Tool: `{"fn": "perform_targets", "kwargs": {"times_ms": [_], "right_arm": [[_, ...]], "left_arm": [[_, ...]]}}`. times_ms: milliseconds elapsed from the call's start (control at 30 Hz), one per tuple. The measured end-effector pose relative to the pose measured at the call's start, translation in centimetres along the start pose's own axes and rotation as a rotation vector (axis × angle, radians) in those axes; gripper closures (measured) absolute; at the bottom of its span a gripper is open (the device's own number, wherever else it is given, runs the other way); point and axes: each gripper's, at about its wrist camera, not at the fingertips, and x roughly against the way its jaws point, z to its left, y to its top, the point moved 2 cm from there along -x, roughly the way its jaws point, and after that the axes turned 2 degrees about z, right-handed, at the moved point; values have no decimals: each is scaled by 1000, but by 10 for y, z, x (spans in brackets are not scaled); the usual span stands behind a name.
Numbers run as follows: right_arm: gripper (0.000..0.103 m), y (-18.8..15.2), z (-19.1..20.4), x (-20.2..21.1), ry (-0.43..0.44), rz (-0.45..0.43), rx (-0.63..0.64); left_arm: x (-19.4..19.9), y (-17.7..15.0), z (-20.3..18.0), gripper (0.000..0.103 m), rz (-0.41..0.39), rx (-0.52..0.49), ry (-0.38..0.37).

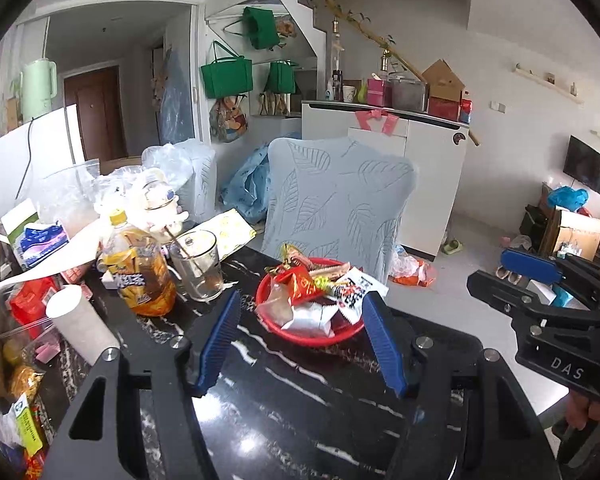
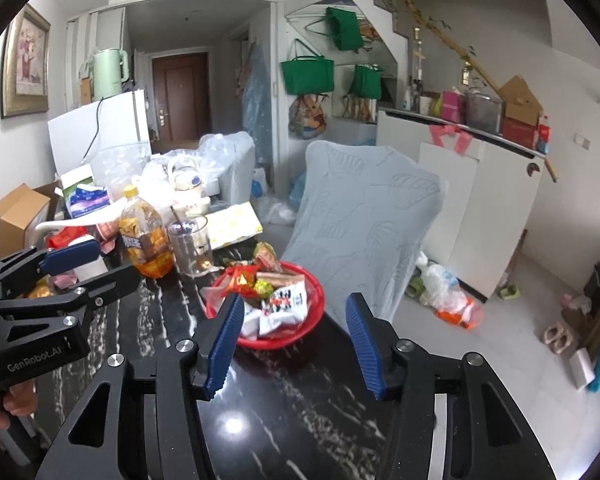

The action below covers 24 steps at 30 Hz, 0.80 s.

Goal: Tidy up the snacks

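**Two empty tools above a red bowl of snacks on a cluttered dark surface**

A glossy black marble-look surface with white veins [image 1: 284, 408] fills the lower part of both views. A chair with a pale blue leaf-patterned cover [image 1: 340, 200] stands at its far edge. Just in front of the chair sits a round red plastic bowl [image 1: 320, 338], heaped with wrapped snacks [image 1: 300, 284] in red, white, green and gold packets; their printing is too small to read.

Left of the bowl stand a clear glass mug with a spoon inside [image 1: 198, 266], a plastic bottle of amber drink with a yellow cap [image 1: 138, 268] and a white paper cup [image 1: 82, 322], among bags and boxes cut off at the frame edge.

The left tool [image 1: 302, 340] has its blue ribbed fingers apart, holding nothing; in its camera they frame the bowl. The right tool [image 2: 296, 344] is likewise parted and empty. White cabinets, green hanging bags and a brown door lie beyond.
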Motion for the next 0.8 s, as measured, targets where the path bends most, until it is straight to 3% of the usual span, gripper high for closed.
{"fn": "perform_targets", "kwargs": {"times_ms": [67, 367, 800], "right_arm": [[43, -6, 3, 4, -2, 12, -4], [19, -37, 14, 23, -32, 32, -36], [19, -64, 18, 26, -65, 76, -72]], "left_arm": [[4, -6, 0, 24, 7, 2, 7], [17, -36, 6, 23, 20, 7, -15], [29, -45, 3, 23, 9, -28, -18]]}}
